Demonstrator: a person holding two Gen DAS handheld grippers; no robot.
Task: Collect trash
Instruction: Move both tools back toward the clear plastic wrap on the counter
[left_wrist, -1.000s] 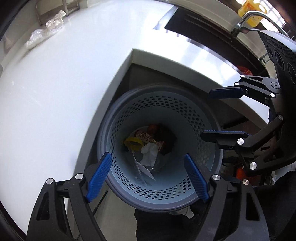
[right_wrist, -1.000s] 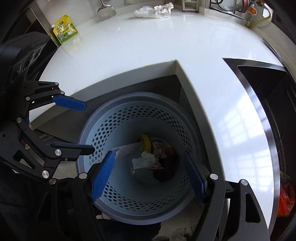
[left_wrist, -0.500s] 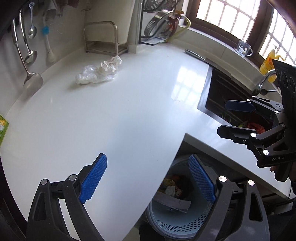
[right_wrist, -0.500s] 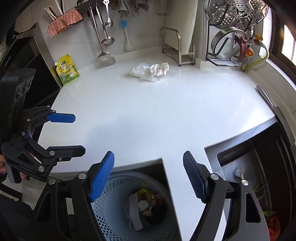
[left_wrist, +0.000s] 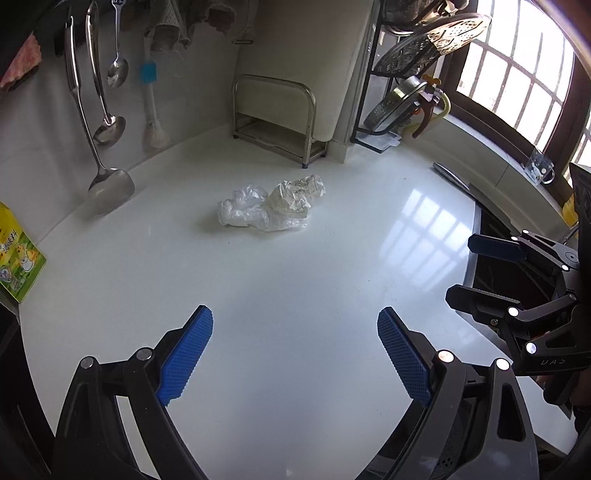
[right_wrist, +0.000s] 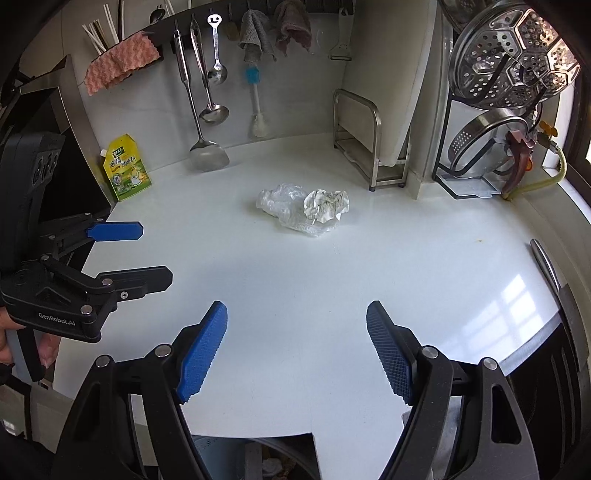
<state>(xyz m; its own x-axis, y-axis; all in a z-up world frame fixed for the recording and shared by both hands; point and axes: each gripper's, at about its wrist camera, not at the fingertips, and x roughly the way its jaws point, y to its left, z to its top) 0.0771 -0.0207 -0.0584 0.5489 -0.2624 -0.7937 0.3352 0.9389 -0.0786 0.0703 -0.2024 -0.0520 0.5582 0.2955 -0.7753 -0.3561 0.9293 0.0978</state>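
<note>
yellow pouch (right_wrist: 126, 168) leans by hanging ladles (right_wrist: 207, 92); steamer rack (right_wrist: 513, 59) right.

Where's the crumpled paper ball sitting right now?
The crumpled paper ball lies on the white countertop toward the back, touching the clear plastic wrap on its left. The steel rack stands behind it to the right.

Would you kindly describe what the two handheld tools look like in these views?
Both are matte black linkage frames with silver pivot pins and two fingers. The left tool and right tool carry bright blue, cross-hatched pads. From the right wrist view, the left tool's body bears white "GenRobot.AI" lettering. No cables or sleeves are clearly visible.
</note>
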